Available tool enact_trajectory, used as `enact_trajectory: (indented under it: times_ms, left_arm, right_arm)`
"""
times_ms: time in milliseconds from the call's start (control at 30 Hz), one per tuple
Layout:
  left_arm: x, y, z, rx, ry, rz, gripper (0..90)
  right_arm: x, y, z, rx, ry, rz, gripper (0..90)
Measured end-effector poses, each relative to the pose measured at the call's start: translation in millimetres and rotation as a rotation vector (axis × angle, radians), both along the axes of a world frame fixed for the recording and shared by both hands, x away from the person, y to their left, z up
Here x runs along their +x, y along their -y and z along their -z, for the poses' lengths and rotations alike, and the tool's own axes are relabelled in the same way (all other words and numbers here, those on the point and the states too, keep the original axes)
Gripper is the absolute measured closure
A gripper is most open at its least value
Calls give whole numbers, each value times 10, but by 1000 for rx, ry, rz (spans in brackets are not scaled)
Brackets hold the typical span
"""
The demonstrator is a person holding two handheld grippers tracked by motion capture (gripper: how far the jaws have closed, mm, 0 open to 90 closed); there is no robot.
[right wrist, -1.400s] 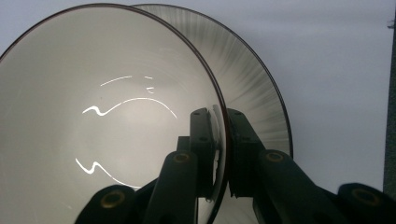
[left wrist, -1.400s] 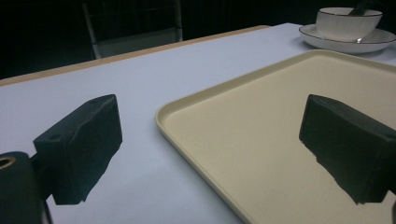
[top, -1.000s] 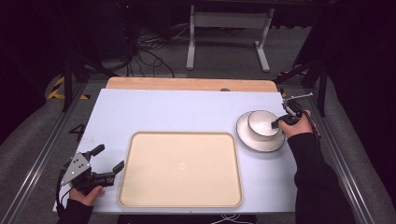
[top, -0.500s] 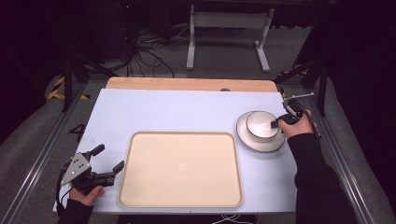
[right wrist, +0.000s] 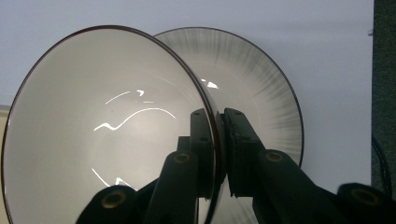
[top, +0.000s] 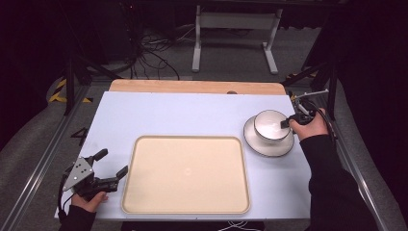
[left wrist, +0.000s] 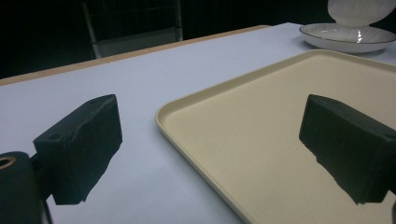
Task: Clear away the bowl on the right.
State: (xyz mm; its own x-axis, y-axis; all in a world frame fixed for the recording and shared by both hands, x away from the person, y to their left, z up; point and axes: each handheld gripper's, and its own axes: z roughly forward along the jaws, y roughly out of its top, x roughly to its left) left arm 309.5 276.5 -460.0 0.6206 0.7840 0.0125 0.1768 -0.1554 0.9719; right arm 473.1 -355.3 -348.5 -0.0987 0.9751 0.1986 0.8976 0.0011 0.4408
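A white bowl (top: 267, 127) with a dark rim hangs just over a white plate (top: 265, 147) at the table's right side. My right gripper (top: 285, 123) is shut on the bowl's right rim. In the right gripper view the jaws pinch the rim of the bowl (right wrist: 107, 126), with the ribbed plate (right wrist: 261, 79) behind it. My left gripper (top: 113, 162) rests open at the front left, beside the beige tray (top: 187, 140). Nothing is between its jaws. The left gripper view looks across the tray (left wrist: 299, 140) toward the plate (left wrist: 345, 37) and bowl (left wrist: 359, 11).
The light table top (top: 183, 115) has a wooden strip (top: 192, 86) along its far edge. Metal rails run down both sides of the table. Stands and cables are on the dark floor beyond it.
My right gripper has risen a little with the bowl, which now hangs slightly off the plate. The left gripper has stayed where it was.
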Motion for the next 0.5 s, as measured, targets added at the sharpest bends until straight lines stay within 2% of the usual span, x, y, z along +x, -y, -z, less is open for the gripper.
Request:
enact_trajectory:
  times_ms: [133,500]
  left_arm:
    - [-1,0,0,0,0,0,67]
    - [0,0,0,0,0,1,67]
  right_arm:
    - [-41,-49,-138,-1,11,-18,827]
    - [-126,-128,-350,-3,35,-45,826]
